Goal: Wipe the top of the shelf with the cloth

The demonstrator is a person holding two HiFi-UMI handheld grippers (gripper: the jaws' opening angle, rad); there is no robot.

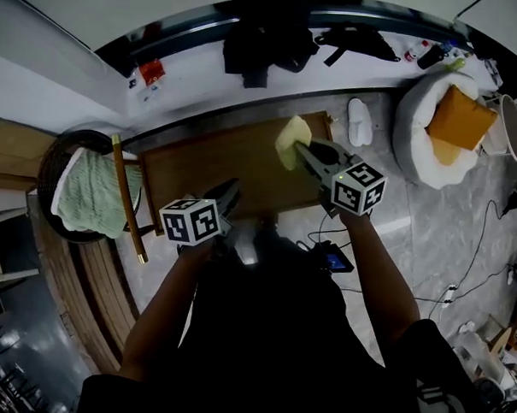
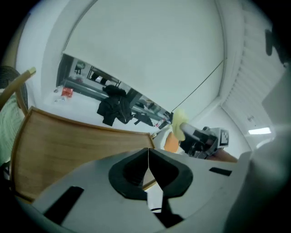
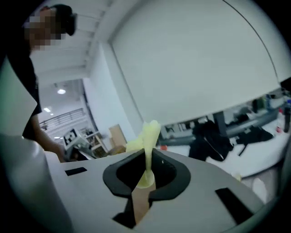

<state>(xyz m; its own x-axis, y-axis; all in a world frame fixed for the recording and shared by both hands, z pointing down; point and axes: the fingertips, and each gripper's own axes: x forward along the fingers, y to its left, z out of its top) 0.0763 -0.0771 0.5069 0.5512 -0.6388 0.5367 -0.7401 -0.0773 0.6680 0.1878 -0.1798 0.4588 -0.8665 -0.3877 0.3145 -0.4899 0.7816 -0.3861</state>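
The wooden shelf top [image 1: 217,170] lies below me in the head view and fills the left of the left gripper view [image 2: 68,150]. My right gripper [image 1: 302,154] is shut on a pale yellow cloth [image 1: 290,140], held above the shelf's right far part. The cloth [image 3: 148,141] sticks up from between the closed jaws of the right gripper [image 3: 146,169]. My left gripper [image 1: 227,194] hovers over the shelf's near edge, shut with nothing in it [image 2: 148,168]. The left gripper view also catches the cloth [image 2: 178,122].
A round dark basket with a green towel [image 1: 95,194] and a wooden stick [image 1: 127,200] stands left of the shelf. A white pet bed with an orange cushion [image 1: 454,124] lies at the right. Black clothing [image 1: 264,47] rests on the white ledge behind.
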